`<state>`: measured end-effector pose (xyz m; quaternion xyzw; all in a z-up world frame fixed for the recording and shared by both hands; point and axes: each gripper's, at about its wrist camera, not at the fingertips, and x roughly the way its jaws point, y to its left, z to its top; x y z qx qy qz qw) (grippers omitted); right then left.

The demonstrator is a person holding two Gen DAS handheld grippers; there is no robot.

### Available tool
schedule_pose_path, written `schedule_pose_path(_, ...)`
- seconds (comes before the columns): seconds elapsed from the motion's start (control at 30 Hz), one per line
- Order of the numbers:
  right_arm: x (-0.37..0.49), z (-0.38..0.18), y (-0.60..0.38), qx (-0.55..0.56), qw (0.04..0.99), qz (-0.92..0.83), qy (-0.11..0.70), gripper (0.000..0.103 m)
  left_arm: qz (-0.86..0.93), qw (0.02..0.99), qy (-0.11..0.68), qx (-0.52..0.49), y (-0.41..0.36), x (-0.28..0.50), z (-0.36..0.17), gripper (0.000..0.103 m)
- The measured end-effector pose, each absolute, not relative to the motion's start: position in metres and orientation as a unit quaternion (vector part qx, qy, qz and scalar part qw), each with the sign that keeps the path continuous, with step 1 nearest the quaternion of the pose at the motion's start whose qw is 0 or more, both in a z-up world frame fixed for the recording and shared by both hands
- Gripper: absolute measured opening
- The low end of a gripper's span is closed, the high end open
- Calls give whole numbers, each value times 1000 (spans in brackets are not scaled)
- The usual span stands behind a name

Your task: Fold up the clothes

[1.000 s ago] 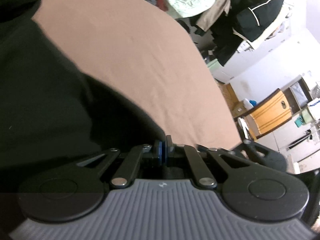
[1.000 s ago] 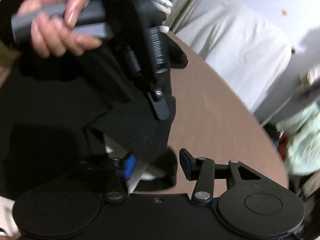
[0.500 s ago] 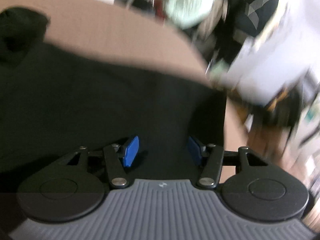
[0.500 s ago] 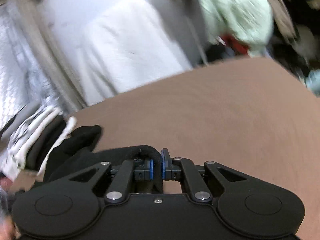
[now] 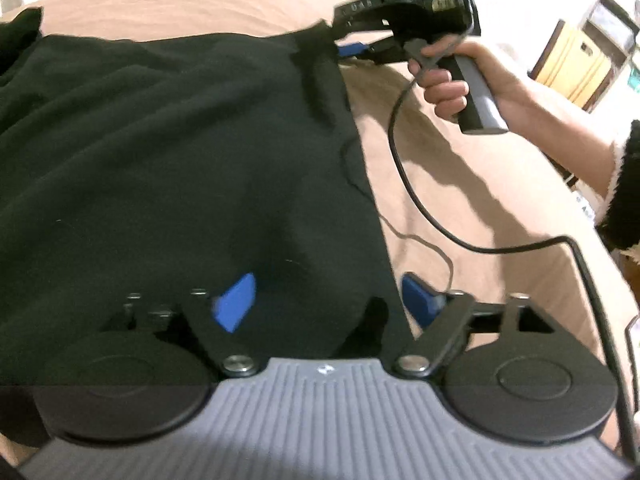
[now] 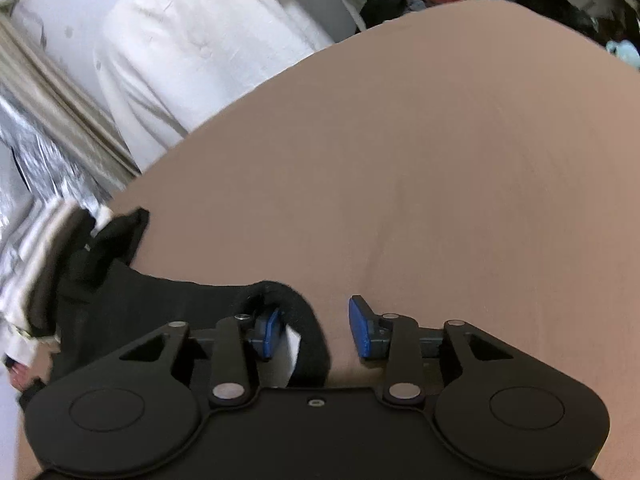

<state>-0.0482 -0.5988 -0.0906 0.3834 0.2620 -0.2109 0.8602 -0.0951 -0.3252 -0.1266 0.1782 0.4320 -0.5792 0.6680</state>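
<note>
Black garment (image 5: 168, 168) is lying spread flat across the tan-covered bed (image 5: 460, 184), its right edge running from the near corner up to the far corner. Both tongs have just let go: a second ago the left tongs (image 5: 324, 300) were pinched tight and half a second ago the right tongs (image 6: 316, 330) were clamped on the hem, and now each pair is standing wide with nothing between the blue pads. The left tongs are straddling the near corner of the cloth, one pad over the fabric and one over the bare cover. The right tongs are sitting at the far corner, where a curl of black hem (image 6: 288, 300) is looping up just beside the left pad. That suggests the lay-out or fold stroke is finishing, with the cloth released and settling. A black cable (image 5: 420, 208) is trailing over the cover beside the garment's edge, and the right hand (image 5: 460, 76) is gripping its handle
</note>
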Motion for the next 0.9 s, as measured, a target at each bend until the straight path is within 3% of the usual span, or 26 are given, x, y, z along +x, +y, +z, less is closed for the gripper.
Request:
schedule_pose_path(0.03,-49,-89,-597,387,862,-206,256,41,-577,669,428,189,-330,-99,-128,98)
schedule_pose_path(0.1,-48,-91,-594,382,870,-192,248,41,-569,676,420,208,-337,-103,-131,97)
schedule_pose_path(0.13,-45,-91,-590,367,876,-187,251,35,-561,682,417,216,-339,-103,-132,77)
schedule_pose_path(0.17,-43,-92,-587,353,882,-182,254,6,-552,688,414,223,-341,-104,-132,54)
schedule_pose_path(0.2,-41,-90,-583,337,888,-180,255,7,-538,697,414,230,-340,-100,-132,18)
schedule_pose_path(0.23,-44,-83,-580,323,894,-185,249,7,-537,693,432,210,-335,-91,-127,9)
schedule_pose_path(0.4,-72,-37,-576,275,911,-223,210,3,-542,644,535,76,-313,-55,-109,6)
schedule_pose_path(0.53,-54,-59,-577,237,896,-261,271,3,-545,608,577,23,-317,-57,-122,6)
schedule_pose_path(0.77,-41,-69,-566,178,880,-322,301,4,-556,483,676,-32,-344,-90,-163,4)
schedule_pose_path(0.83,-40,-68,-565,171,874,-335,308,17,-577,501,645,2,-345,-96,-154,4)
schedule_pose_path(0.9,-39,-67,-564,165,868,-347,315,43,-597,524,608,16,-340,-83,-138,7)
